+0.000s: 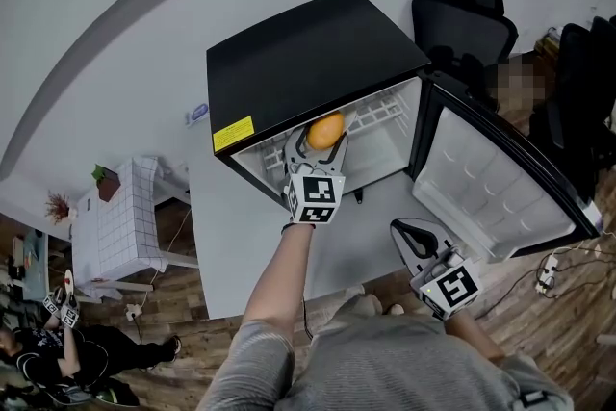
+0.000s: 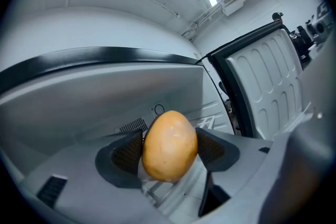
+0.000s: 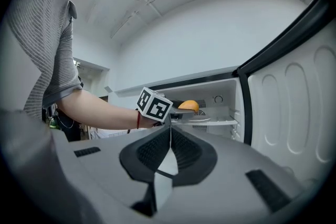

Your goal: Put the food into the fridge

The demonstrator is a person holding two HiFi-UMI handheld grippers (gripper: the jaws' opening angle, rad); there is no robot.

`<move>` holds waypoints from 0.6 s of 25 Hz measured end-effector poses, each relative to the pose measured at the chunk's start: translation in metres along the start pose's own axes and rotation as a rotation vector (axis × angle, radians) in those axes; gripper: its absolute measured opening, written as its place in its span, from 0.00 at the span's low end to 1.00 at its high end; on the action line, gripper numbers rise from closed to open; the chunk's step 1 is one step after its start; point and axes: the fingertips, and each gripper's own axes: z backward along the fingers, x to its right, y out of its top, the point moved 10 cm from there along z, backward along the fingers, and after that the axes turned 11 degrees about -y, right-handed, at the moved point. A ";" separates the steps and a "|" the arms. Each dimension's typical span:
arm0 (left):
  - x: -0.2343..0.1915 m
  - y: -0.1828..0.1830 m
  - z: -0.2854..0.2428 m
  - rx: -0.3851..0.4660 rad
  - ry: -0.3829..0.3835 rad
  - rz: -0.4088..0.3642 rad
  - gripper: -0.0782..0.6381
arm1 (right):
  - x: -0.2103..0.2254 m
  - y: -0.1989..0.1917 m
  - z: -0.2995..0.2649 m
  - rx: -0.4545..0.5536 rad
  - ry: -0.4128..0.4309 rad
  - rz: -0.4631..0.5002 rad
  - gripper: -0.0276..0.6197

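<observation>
**Head view:** A person leans over a black compact fridge (image 1: 308, 53) standing on a pale grey bench (image 1: 231, 245). Its white-lined door (image 1: 491, 188) is swung wide to the right. The left hand-held gripper (image 1: 324, 136) reaches into the white interior, pinching an orange-yellow oval fruit (image 1: 325, 128) at the mouth of the cabinet. The right hand-held gripper (image 1: 404, 231) hangs well apart from it, below the open door and near the person's body.

**Left gripper view:** Close up, the fruit sits clamped between two dark ribbed pads (image 2: 127, 152) and touches both. The fridge's white back wall is behind it and shelf bars are below, detail the overhead angle does not give.

**Right gripper view:** This gripper's own jaws are pressed together with nothing between them. Looking in from the side, it alone shows the height of the fruit, which is held above a white shelf (image 3: 215, 121) in the upper part of the cabinet. The left gripper's square-marked cube (image 3: 154, 104) is just outside the opening.
</observation>
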 end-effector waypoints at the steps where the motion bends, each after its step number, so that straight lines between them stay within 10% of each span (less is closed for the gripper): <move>1: -0.003 0.000 -0.003 -0.002 0.001 -0.004 0.57 | 0.000 -0.001 -0.002 -0.002 0.001 -0.002 0.06; 15: -0.020 -0.010 -0.038 -0.069 0.009 -0.030 0.57 | 0.011 -0.005 -0.017 -0.023 0.001 -0.011 0.06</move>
